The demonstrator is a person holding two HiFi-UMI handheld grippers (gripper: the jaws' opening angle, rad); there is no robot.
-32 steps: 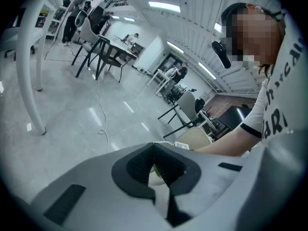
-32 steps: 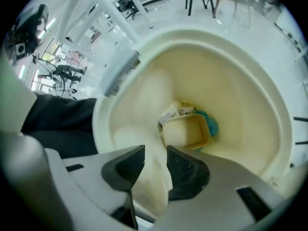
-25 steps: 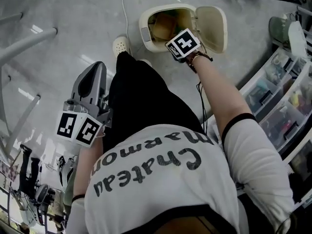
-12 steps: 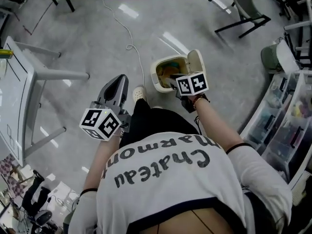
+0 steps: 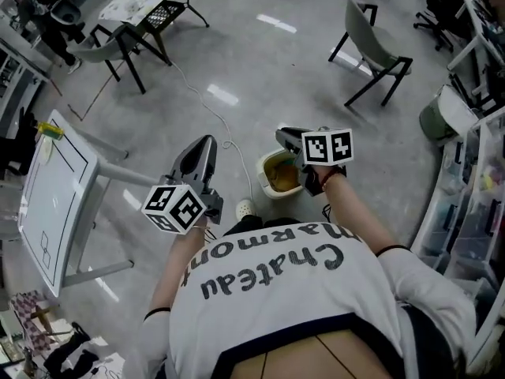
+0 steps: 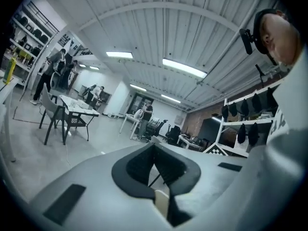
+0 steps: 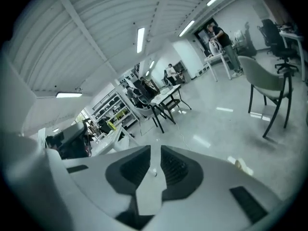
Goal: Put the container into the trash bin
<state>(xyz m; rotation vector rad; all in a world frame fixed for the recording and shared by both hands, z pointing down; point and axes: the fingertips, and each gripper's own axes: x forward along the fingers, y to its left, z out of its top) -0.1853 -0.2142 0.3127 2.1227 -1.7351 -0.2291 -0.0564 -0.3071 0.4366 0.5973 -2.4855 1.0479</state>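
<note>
The job looks as good as done. On the grey floor [image 5: 260, 61], just in front of the person's feet, the bin [image 5: 262, 181] stands open, and a yellow-brown lump lies inside it. I take that for the container [image 5: 284, 177], though from up here it's too small to be sure. Neither gripper carries anything, so what's left, to my mind, is only to shut the bin if that's wanted and to step away. Nothing calls for fine aim.

The person stands upright over the bin with both forearms held out in front at about waist height, well above it. The white table [image 5: 47, 196] is off to their left and a chair [image 5: 375, 46] is further out across the floor.

The right gripper [image 5: 286, 135] sits over the bin's far edge and tilts somewhat downward. Its jaws are closing, with a narrow gap left and only floor showing through it. The left gripper [image 5: 203, 144] points nearly level, out beside the bin. Its pads meet at the tips with nothing between them.
</note>
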